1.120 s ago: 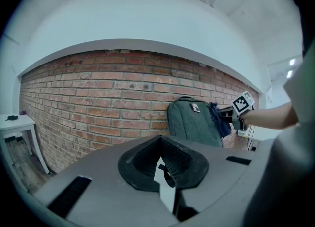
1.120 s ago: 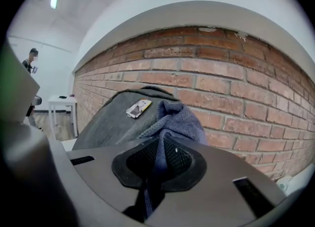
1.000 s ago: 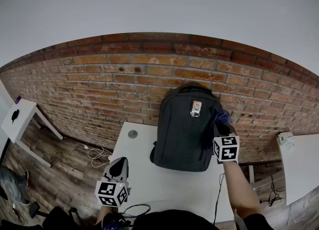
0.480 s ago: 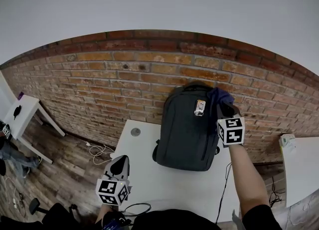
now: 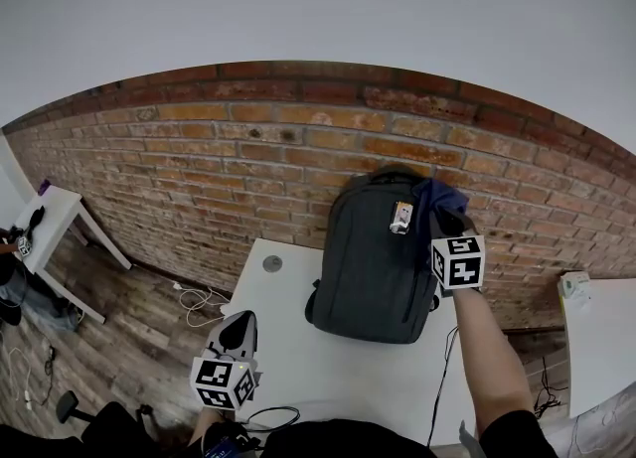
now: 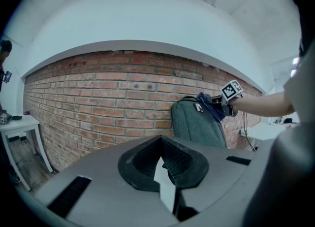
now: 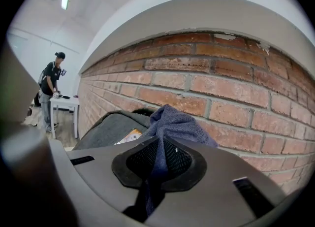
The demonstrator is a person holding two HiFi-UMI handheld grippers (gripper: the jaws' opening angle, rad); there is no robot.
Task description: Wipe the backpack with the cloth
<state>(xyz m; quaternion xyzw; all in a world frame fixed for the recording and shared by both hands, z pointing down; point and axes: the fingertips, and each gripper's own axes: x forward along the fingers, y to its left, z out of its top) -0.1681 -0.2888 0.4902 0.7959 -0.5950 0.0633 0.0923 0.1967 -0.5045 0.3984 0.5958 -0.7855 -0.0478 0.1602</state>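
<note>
Cloth (image 7: 172, 120) being clenched in right claw (image 7: 158, 164), being rubbed on backpack (image 5: 373, 267) top just ahead. Front panel below likely unwiped. Left claw (image 6: 165, 172) closed, empty.

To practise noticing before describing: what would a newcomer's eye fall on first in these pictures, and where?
A dark grey backpack stands upright on the white table, against the red brick wall. At its upper right corner, the right gripper is shut on a blue cloth. The left gripper hangs low at the table's near left edge, holding nothing.
</note>
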